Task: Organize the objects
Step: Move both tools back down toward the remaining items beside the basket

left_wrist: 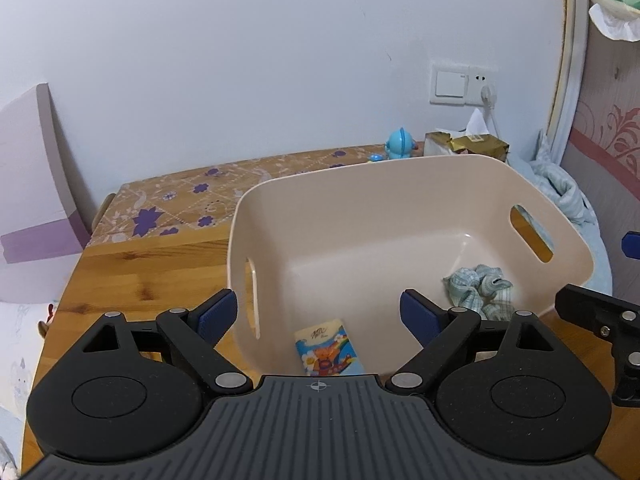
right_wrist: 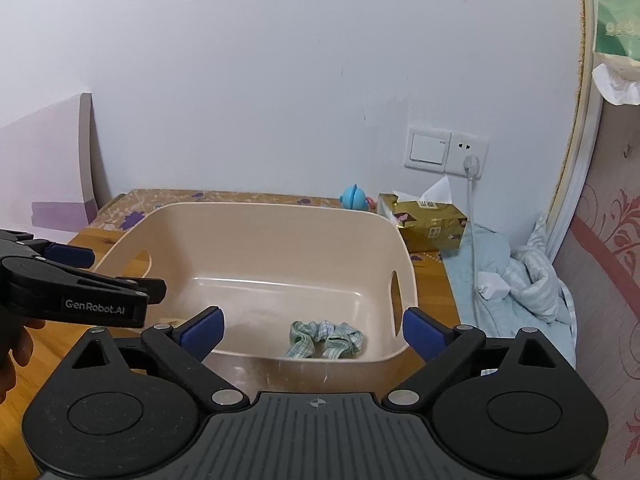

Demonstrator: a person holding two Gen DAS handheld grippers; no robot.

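Note:
A beige plastic basket (left_wrist: 400, 184) with handle slots stands on the wooden table. Inside it lie a small tissue pack (left_wrist: 329, 351) with a cartoon print and a green checked scrunchie (left_wrist: 480, 286). My left gripper (left_wrist: 316, 316) hangs over the basket's near rim, jaws wide open, nothing between them. In the right wrist view the same basket (right_wrist: 280, 210) holds the scrunchie (right_wrist: 326, 339) near its front wall. My right gripper (right_wrist: 314, 330) is open above the near rim and holds nothing. The left gripper (right_wrist: 80, 276) shows at that view's left edge.
A blue toy (left_wrist: 400, 143) and a gold tissue box (left_wrist: 466, 144) stand behind the basket by the wall socket (left_wrist: 462, 83). A patterned mat (left_wrist: 192, 200) covers the table's far part. Light blue bedding (right_wrist: 520, 292) and a charger lie to the right. A purple board (left_wrist: 36, 184) leans at left.

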